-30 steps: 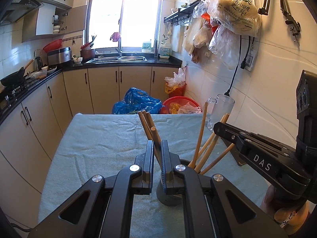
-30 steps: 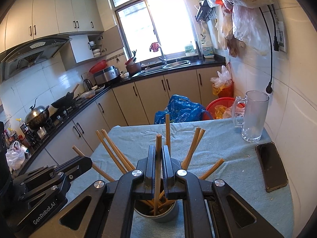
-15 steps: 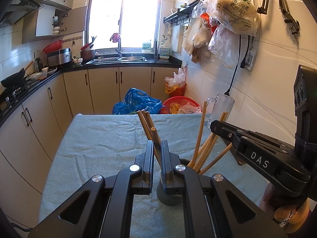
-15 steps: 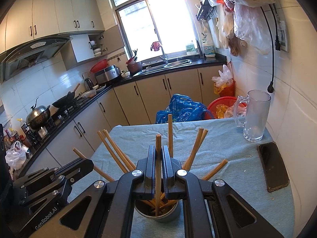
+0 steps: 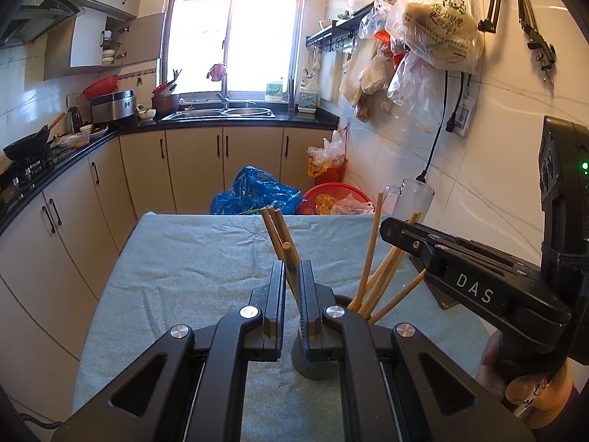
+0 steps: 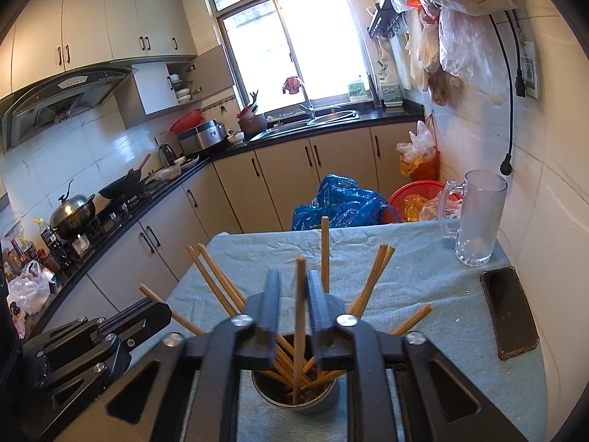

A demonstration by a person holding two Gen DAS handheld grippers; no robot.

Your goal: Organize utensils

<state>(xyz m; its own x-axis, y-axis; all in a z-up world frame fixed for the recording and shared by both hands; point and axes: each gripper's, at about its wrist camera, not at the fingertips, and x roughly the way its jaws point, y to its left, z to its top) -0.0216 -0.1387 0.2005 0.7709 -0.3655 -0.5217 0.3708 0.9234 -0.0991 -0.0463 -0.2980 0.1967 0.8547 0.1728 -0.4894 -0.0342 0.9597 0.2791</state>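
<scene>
Chopstick point(image 6: 299, 316) stands in the metal cup point(image 6: 294, 397) right under my right gripper point(image 6: 294, 287), whose jaws have just been opening, pads clear. Drop-off step. My left gripper point(image 5: 291, 276) pinches another chopstick pair point(image 5: 278, 235), next into that cup. Far right: glass mug point(image 6: 478, 217).

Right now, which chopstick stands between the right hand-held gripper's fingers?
The near-upright chopstick in the metal cup, between the just-opened right hand-held gripper fingers; the others fan outward.
</scene>
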